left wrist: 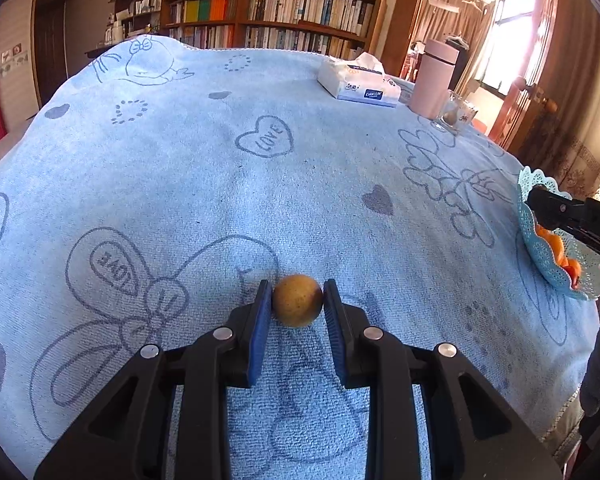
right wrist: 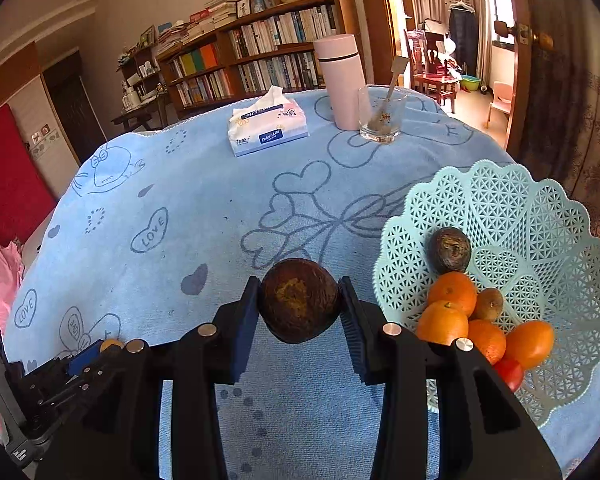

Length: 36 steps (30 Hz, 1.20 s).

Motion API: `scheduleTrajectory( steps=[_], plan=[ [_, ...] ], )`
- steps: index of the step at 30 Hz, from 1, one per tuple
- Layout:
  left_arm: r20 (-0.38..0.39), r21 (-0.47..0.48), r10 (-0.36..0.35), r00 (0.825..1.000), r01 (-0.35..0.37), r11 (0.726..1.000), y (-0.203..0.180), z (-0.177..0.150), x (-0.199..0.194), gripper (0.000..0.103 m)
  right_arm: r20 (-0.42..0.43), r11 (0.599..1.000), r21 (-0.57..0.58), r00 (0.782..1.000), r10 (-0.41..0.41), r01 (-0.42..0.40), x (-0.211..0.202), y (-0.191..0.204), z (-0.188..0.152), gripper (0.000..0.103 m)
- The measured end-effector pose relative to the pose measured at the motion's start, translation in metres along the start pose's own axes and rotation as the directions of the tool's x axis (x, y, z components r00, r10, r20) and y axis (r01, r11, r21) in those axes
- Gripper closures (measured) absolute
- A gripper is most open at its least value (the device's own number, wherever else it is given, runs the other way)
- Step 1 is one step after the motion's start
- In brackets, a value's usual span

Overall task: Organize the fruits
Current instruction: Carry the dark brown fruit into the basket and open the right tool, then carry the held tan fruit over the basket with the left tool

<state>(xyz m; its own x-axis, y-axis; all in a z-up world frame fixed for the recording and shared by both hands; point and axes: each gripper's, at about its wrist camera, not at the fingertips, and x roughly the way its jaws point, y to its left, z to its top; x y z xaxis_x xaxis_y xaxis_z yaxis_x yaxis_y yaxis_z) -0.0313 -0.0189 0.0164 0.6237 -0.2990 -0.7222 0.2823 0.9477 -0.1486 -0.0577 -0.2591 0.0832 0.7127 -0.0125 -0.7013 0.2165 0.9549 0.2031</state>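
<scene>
In the left wrist view, the left gripper fills the lower centre of the frame, its two blue-padded jaws clamped on a small round yellow-brown fruit that sits right between the pad tips, a pad touching it on each side, over the light blue printed towel that covers the table. The towel's line drawings include hearts lettered "LOVE" at centre and lower left. At the upper right stand a white soft pack of tissues with a blue label too small to read surely, a pale pink cylindrical flask and a clear drinking glass. At the right edge only a slice of the pale turquoise lattice plastic basket shows, with orange fruit inside and the black right gripper crossing above it; its jaws are hidden here.

The right wrist view shows the basket whole at the right of the frame: several oranges, a small brown fruit, a dark wrinkled round fruit and a red fruit lie in it. The right gripper, lower centre, is closed on a large dark brown round fruit, gripped between the pads, just left of the basket rim. The tissue pack reads "ColourLife". A spoon stands in the glass beside the flask. At the lower left corner the left gripper appears with its yellow fruit peeping out.
</scene>
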Motion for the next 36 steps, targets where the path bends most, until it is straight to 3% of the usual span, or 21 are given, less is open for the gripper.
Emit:
scheduleTrajectory(
  steps=[10, 13, 25, 33, 34, 36],
  plan=[
    [-0.001, 0.005, 0.02, 1.0, -0.02, 1.0, -0.006, 0.003, -0.003, 0.076, 0.043, 0.984, 0.113, 0.988, -0.147, 0.141, -0.029, -0.069, -0.01, 0.061],
    [0.003, 0.02, 0.002, 1.0, -0.002, 1.0, -0.017, 0.004, -0.005, 0.076, 0.054, 0.975, 0.16, 0.985, -0.166, 0.155, -0.038, -0.087, -0.014, 0.039],
    [0.035, 0.16, -0.135, 0.99, 0.128, 0.979, -0.094, 0.019, -0.018, 0.076, 0.156, 0.944, 0.254, 0.954, -0.256, 0.212, -0.076, -0.135, -0.028, 0.039],
    [0.022, 0.162, -0.106, 0.994, 0.102, 0.981, -0.086, 0.019, -0.023, 0.076, 0.234, 0.941, 0.231, 0.925, -0.299, 0.246, -0.092, -0.138, -0.034, 0.039],
    [0.02, 0.159, -0.099, 0.995, 0.094, 0.983, -0.082, 0.017, -0.024, 0.074, 0.234, 0.943, 0.228, 0.927, -0.293, 0.24, -0.091, -0.138, -0.034, 0.039],
    [0.011, 0.146, -0.079, 0.997, 0.077, 0.986, -0.071, 0.014, -0.025, 0.059, 0.229, 0.947, 0.226, 0.932, -0.282, 0.231, -0.089, -0.138, -0.035, 0.038]
  ],
)
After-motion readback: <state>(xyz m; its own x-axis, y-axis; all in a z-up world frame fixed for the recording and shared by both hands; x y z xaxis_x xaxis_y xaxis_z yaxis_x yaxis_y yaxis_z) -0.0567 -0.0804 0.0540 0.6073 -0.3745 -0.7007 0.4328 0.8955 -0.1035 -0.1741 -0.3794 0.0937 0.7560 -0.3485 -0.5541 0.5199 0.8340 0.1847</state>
